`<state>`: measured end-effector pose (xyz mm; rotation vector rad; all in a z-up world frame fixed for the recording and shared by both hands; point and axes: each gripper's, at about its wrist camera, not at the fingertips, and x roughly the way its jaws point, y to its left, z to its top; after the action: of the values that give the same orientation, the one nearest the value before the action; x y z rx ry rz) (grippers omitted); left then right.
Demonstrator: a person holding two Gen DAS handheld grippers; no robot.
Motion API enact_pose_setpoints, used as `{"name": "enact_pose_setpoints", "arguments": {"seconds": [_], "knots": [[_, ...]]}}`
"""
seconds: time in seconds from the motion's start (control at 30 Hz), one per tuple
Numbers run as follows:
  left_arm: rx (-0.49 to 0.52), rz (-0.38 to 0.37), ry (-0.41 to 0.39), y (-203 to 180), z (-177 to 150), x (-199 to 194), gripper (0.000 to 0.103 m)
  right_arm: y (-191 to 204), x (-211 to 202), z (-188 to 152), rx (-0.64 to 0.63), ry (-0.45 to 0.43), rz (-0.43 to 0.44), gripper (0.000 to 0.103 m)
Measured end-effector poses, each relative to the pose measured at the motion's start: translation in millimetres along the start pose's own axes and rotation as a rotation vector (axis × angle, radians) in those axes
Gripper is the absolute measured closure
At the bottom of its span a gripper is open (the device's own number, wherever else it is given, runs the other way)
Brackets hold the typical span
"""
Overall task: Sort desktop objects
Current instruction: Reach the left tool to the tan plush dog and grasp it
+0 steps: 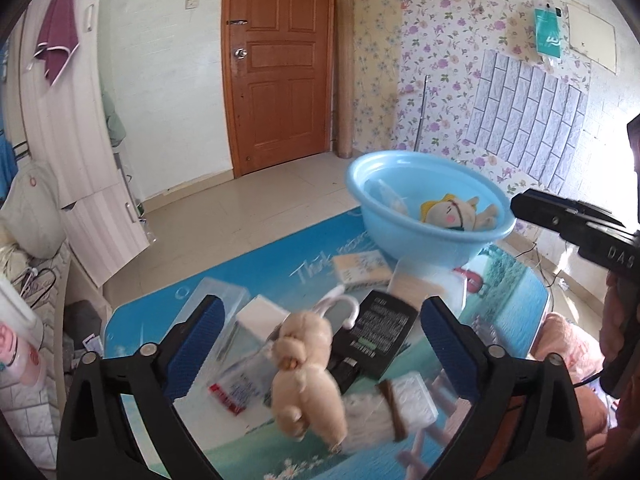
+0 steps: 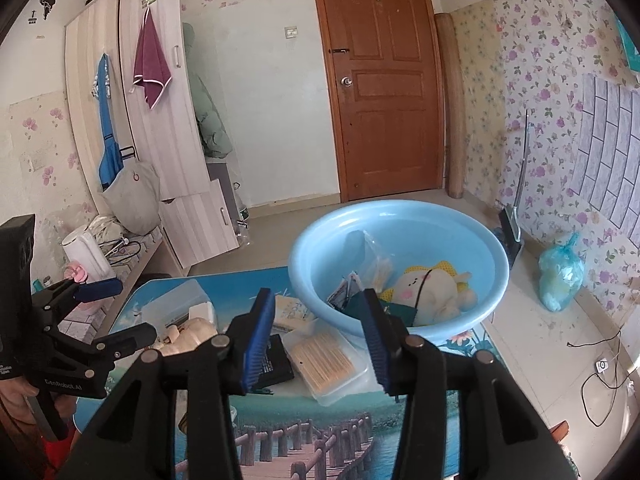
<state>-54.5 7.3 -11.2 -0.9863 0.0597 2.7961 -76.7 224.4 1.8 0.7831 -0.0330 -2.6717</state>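
Note:
A beige plush poodle [image 1: 304, 368] lies on the blue picture table mat [image 1: 256, 268], between the wide-apart blue pads of my open left gripper [image 1: 320, 340]; neither pad touches it. Around it are a black battery [image 1: 380, 328], a white block [image 1: 262, 316], a clear box [image 1: 224, 296] and a red-labelled packet [image 1: 236, 388]. The light blue basin [image 2: 304, 248] holds a yellow-hatted plush doll [image 2: 428, 288] and packets [image 2: 372, 264]. My right gripper [image 2: 318, 320] is open and holds nothing, hovering over a cotton swab box [image 2: 324, 360] in front of the basin. The left gripper [image 2: 136, 308] shows at far left.
A notepad [image 1: 360, 268] and a white hook [image 1: 340, 304] also lie on the mat. A white bundle with a brown band [image 1: 400, 404] is near the front. A pink cloth [image 1: 560, 340] lies beside the table's right edge. On the floor are a blue plastic bag [image 2: 560, 276] and cables [image 2: 600, 384].

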Motion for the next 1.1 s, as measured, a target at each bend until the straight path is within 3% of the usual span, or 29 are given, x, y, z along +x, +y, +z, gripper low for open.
{"name": "enact_pose_setpoints", "arguments": {"seconds": [0.17, 0.3, 0.43, 0.6, 0.73, 1.1], "knots": [[-0.017, 0.033, 0.043, 16.6, -20.0, -1.6, 0.003, 7.4, 6.9, -10.3, 0.012, 0.049, -0.001, 0.051], [-0.03, 0.032, 0.066, 25.0, -29.5, -1.7, 0.003, 11.0, 20.3, -27.1, 0.036, 0.108, -0.002, 0.0], [-0.018, 0.039, 0.069, 27.6, -34.8, -3.2, 0.003, 3.1, 18.7, -47.9, 0.162, 0.046, 0.063, 0.0], [-0.026, 0.046, 0.09, 34.6, -41.6, -1.8, 0.003, 28.5, 27.6, -54.4, -0.009, 0.136, 0.005, 0.0], [-0.031, 0.045, 0.091, 36.9, -42.0, -1.6, 0.003, 34.0, 30.1, -56.6, 0.004, 0.172, 0.057, 0.0], [-0.036, 0.038, 0.116, 44.2, -46.9, 1.3, 0.003, 40.3, 49.9, -68.2, 0.071, 0.291, 0.071, 0.0]]}}
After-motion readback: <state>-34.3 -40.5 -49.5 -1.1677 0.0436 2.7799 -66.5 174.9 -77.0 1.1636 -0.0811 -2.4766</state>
